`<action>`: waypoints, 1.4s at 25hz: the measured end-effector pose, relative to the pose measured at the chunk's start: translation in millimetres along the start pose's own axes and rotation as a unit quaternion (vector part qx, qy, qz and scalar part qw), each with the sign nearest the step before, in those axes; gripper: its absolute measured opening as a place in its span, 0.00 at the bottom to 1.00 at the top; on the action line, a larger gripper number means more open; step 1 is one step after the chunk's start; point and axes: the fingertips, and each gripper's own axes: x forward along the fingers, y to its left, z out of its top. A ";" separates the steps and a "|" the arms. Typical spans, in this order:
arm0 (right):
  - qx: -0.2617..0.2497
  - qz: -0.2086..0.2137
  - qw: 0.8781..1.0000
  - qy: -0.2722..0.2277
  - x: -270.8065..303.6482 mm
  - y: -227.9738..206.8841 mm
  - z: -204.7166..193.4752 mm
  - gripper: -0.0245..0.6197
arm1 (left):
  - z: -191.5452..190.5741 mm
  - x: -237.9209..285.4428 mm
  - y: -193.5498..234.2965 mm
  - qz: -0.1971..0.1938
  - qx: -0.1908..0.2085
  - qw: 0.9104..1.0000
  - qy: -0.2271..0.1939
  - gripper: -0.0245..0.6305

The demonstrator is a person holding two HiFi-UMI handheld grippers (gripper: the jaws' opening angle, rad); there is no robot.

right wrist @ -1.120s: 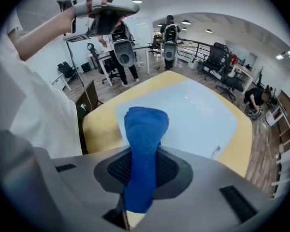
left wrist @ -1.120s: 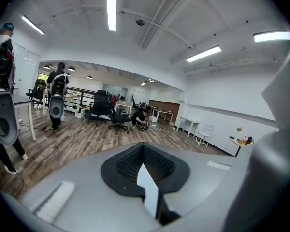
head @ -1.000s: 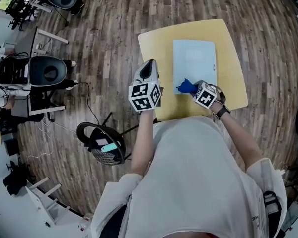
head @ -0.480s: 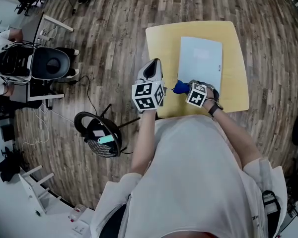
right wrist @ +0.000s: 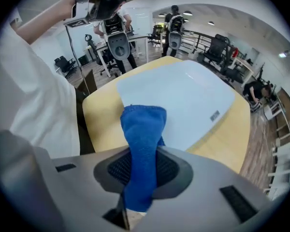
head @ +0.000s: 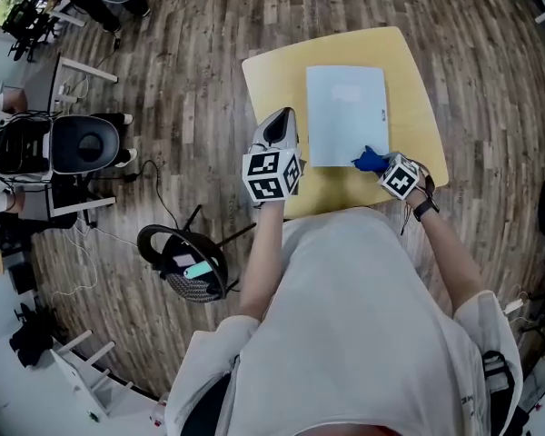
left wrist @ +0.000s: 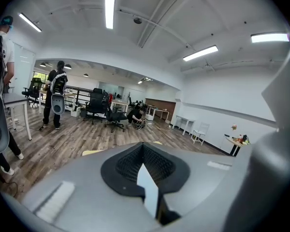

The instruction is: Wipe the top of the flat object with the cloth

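The right tool (head: 382, 167), clamped on the blue cloth (head: 371, 160), has swept along the flat object's (head: 345, 107) near edge to the corner just ahead of it, so wiping is underway. The left tool (head: 277, 123), closed and empty, hangs aside.

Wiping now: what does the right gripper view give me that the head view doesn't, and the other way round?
Right gripper view only: the right gripper has its jaws closed on the blue cloth, whose free end reaches over the flat object. People stand in the room behind.
Head view only: the full outlines of the yellow table and the flat object, which place the cloth at the object's near right corner.
Both: the cloth, the flat object and the table.
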 end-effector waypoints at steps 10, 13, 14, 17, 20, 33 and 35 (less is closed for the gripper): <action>0.116 -0.043 0.991 -0.040 -25.0 -24.9 -22.0 0.15 | 3.4 10.7 -26.3 -0.034 0.023 0.999 0.011 0.04; 0.161 -0.086 0.974 -0.137 -53.3 -47.9 18.9 0.15 | 9.7 13.3 -26.3 -0.035 0.028 0.999 0.004 0.04; 0.176 -0.114 0.961 -0.180 -69.7 -61.6 35.2 0.15 | 13.4 13.7 -26.6 -0.034 0.031 0.999 0.000 0.04; 0.221 -0.184 0.906 -0.311 -131.5 -104.0 87.6 0.15 | 34.0 14.1 -20.6 -0.021 0.043 0.999 -0.017 0.04; 0.229 -0.223 0.859 -0.399 -190.9 -128.2 137.5 0.15 | 61.6 13.7 -15.4 -0.007 0.060 0.997 -0.041 0.04; 0.133 -0.304 0.792 -0.512 -331.3 -128.7 227.3 0.15 | 158.6 -4.3 -46.1 0.000 0.107 0.984 -0.144 0.04; 0.126 -0.305 0.793 -0.513 -334.7 -124.2 229.9 0.15 | 161.0 -7.5 -50.5 -0.001 0.110 0.983 -0.148 0.04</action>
